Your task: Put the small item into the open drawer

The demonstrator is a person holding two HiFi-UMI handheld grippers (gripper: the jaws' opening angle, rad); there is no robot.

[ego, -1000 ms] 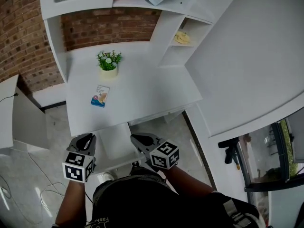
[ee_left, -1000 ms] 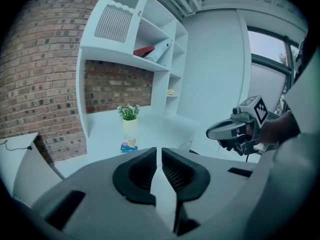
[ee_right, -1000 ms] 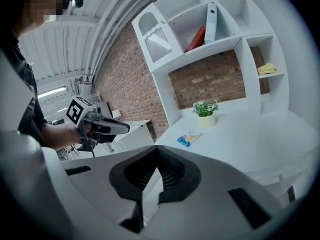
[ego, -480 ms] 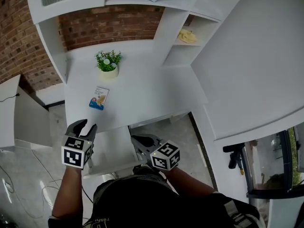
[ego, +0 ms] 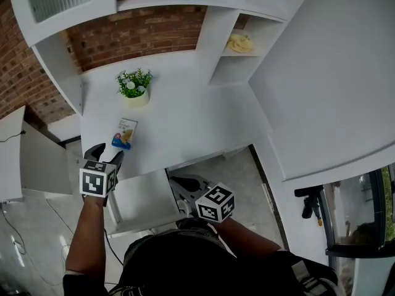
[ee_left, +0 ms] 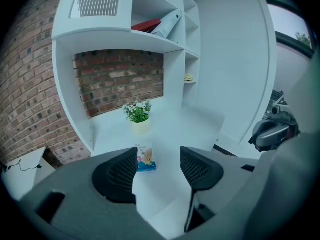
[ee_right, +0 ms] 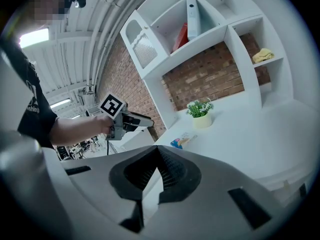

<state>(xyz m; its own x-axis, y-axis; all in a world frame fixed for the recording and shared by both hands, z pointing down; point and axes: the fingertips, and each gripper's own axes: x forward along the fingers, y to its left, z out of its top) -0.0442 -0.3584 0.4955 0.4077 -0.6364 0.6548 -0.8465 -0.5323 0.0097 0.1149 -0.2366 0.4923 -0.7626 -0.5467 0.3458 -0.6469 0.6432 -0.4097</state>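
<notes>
Just beyond left gripper's (ee_left: 158,154) parted fingers (ee_left: 120,174), packet (ee_left: 146,159)

Potted plant (ego: 134,86); yellow cloth (ego: 239,42)

White desk (ego: 197,119) with small packet (ego: 125,133) (lying flat), potted plant (ego: 134,86)

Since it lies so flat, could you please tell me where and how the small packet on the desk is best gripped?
The small packet lies flat on the desk, blue end toward the front edge. Probably come steeply from above over that edge and close across its two long sides.
</notes>
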